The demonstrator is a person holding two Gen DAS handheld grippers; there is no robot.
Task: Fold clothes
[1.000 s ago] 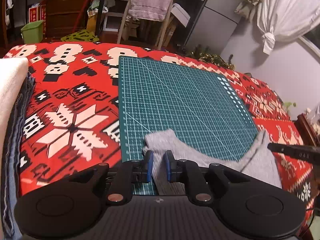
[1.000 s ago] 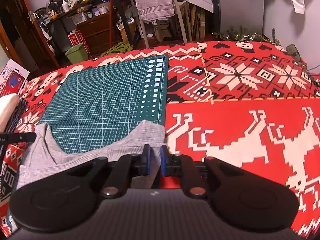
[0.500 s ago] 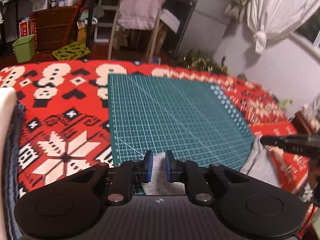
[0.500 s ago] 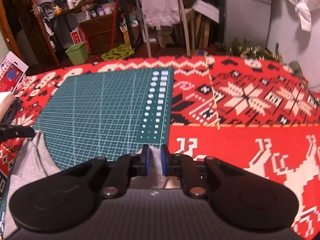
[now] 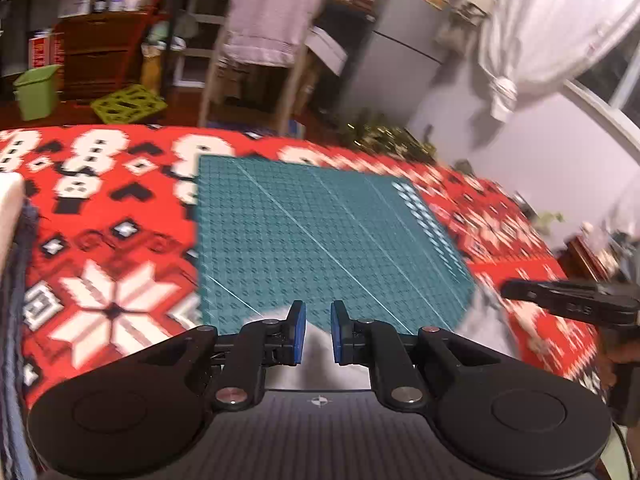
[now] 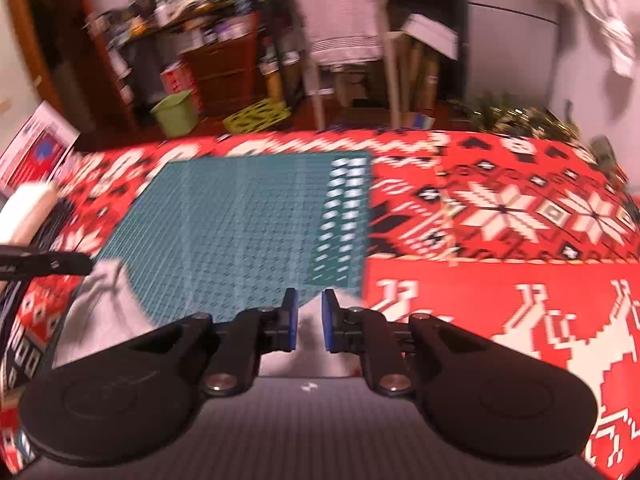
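Note:
A grey garment (image 5: 478, 326) hangs between my two grippers over the near edge of a green cutting mat (image 5: 320, 236). My left gripper (image 5: 318, 332) is shut on one corner of it, and grey cloth fills the narrow gap between the blue pads. My right gripper (image 6: 308, 326) is shut on the other corner. The garment (image 6: 106, 312) sags to the left in the right wrist view, towards the left gripper's black finger (image 6: 48, 264). The mat (image 6: 240, 232) is bare ahead. Both views are motion-blurred.
A red patterned blanket (image 5: 104, 240) covers the surface around the mat. A stack of folded clothes (image 5: 10, 236), white on dark blue, sits at the left edge. Beyond the far edge stand a chair with a towel (image 5: 272, 36), a green bin (image 5: 36, 90) and cluttered shelves.
Both grippers have risen and drawn back with the garment. The cloth that lay across the mat's near part a second ago now hangs off its near edge.

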